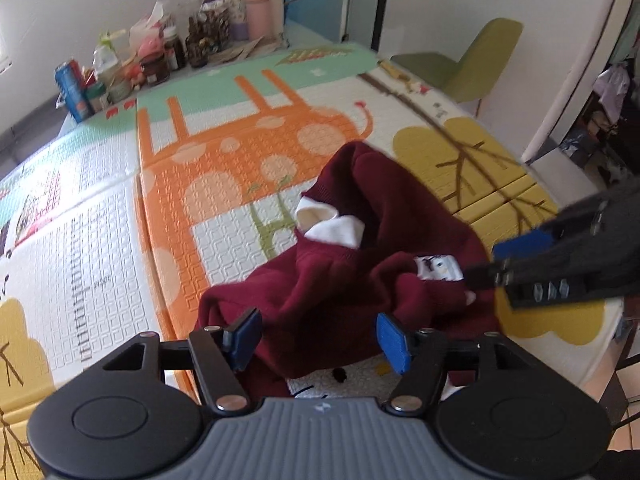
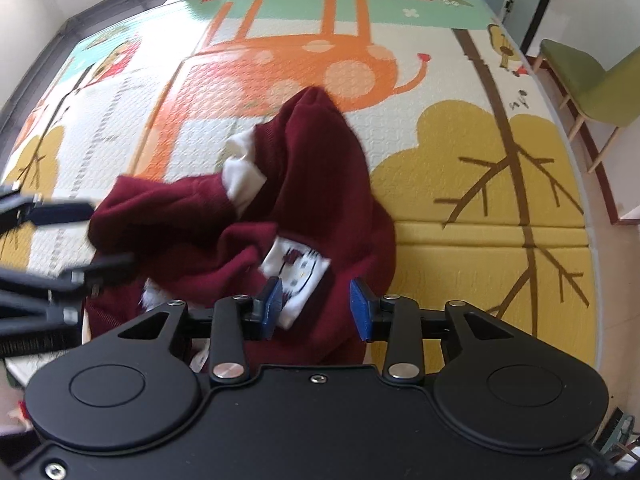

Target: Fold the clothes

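Loosely crumpled maroon sweater on play mat, left claw and right claw agape

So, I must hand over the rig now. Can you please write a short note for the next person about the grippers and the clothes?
Left gripper: open, holding nothing, at the near edge of the maroon sweater.
Right gripper: open, holding nothing, over the sweater's white label.
The sweater lies crumpled on the play mat, white collar showing.
Done: no fold yet.
Left: spread it flat, fold sleeves and body.
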`<state>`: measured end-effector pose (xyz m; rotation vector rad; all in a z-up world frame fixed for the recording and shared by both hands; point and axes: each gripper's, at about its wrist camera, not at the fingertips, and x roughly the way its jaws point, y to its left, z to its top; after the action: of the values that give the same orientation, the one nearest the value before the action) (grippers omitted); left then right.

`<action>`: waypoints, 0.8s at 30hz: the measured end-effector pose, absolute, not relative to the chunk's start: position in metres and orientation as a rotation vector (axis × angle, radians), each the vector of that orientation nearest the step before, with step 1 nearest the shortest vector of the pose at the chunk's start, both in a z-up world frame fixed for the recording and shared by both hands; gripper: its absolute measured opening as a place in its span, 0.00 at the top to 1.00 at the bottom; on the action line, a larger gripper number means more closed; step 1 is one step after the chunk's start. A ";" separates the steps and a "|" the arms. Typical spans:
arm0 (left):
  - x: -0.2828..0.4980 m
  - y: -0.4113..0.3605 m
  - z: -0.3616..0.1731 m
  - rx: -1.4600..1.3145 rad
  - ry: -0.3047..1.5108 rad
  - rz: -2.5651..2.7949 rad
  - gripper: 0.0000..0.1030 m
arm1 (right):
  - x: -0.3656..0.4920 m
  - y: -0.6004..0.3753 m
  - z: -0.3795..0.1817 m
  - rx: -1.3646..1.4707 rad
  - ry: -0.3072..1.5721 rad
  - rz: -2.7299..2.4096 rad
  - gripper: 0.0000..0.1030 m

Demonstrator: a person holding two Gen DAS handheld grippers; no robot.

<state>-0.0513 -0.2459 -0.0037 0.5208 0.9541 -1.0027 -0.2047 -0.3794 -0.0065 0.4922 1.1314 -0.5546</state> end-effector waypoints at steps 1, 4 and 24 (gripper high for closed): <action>-0.052 -0.245 0.000 0.519 0.946 -1.015 0.34 | -0.207 -0.374 -0.006 0.489 1.134 -0.541 0.66; -0.057 -0.247 0.006 0.529 0.929 -1.055 0.30 | -0.212 -0.360 -0.004 0.482 1.137 -0.500 0.65; -0.082 -0.284 -0.049 0.674 0.912 -1.415 0.30 | -0.223 -0.301 -0.030 0.446 1.138 -0.394 0.58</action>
<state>-0.0821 -0.2843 -0.0491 0.6736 0.9122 -1.4145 -0.2231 -0.3013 -0.0296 0.4464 1.1382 -0.3936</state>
